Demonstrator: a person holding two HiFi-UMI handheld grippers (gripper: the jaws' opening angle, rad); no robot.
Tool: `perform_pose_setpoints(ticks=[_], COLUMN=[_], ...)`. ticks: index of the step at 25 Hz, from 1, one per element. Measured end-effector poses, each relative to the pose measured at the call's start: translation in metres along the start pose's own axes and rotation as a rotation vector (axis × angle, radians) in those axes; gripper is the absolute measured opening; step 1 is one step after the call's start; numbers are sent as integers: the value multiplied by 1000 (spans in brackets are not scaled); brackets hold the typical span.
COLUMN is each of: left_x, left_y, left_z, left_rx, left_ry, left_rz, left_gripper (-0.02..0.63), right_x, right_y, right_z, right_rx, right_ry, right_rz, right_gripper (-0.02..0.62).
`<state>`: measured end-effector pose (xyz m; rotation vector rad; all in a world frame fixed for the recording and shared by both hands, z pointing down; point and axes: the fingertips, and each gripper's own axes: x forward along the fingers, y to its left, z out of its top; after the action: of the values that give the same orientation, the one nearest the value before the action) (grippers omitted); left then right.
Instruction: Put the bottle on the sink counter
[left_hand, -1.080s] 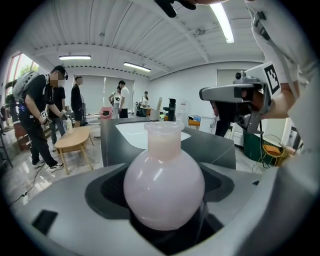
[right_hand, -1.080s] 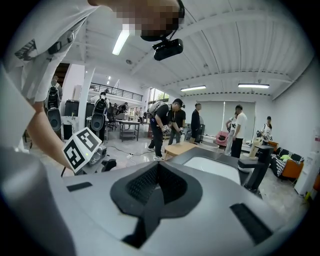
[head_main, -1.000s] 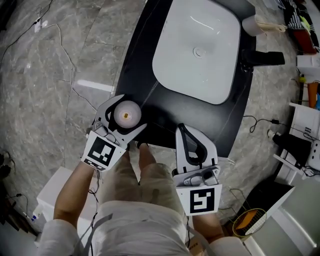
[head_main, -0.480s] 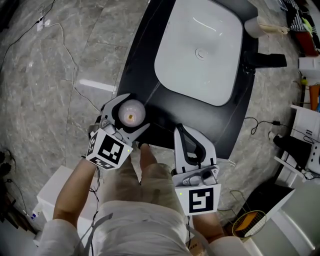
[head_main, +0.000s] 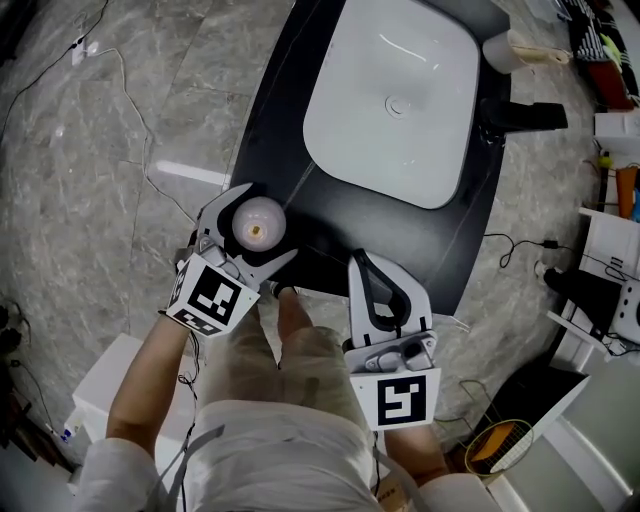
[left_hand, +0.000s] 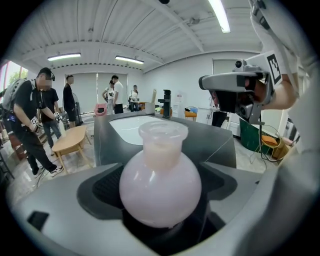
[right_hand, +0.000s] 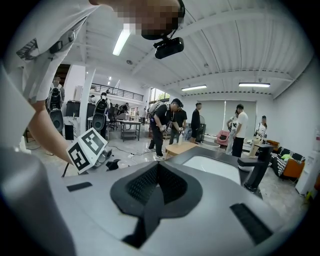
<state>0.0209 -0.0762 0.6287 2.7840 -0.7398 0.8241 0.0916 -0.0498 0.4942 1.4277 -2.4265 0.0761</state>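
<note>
A round, pale pink bottle (head_main: 256, 224) with a short wide neck stands at the near left corner of the black sink counter (head_main: 285, 120). My left gripper (head_main: 266, 222) has a jaw on each side of it, and the jaws are opening. In the left gripper view the bottle (left_hand: 160, 180) fills the space between the dark pads, which do not visibly press on it. My right gripper (head_main: 366, 262) hovers at the counter's near edge, to the right of the bottle. In the right gripper view its pads (right_hand: 150, 185) meet with nothing between them.
A white basin (head_main: 395, 100) is set into the counter, with a black faucet (head_main: 520, 115) on its right side and a white cup (head_main: 500, 48) at the far right corner. Cables (head_main: 150, 130) trail over the grey floor on the left. Several people (left_hand: 35, 120) stand beyond the counter.
The left gripper shifted slightly right and forward with the bottle, then settled at the counter's corner. Its jaws stand a little wider now. The right gripper has not moved.
</note>
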Motion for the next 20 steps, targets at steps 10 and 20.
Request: perform_pose_setpoints(ticks=[10,20], left_x=[-33,-56], left_y=[8,12], left_z=[-2,35], left_rx=[-63,-124], left_ry=[-28,-111], left_rz=[44,45], left_gripper=[511,511], right_x=[-5,-10], right_y=[-11,-9], right_z=[9,61], right_rx=[9,-29], right_ry=[-7,-66], right_rz=[-42,-66], right_gripper=[11,11])
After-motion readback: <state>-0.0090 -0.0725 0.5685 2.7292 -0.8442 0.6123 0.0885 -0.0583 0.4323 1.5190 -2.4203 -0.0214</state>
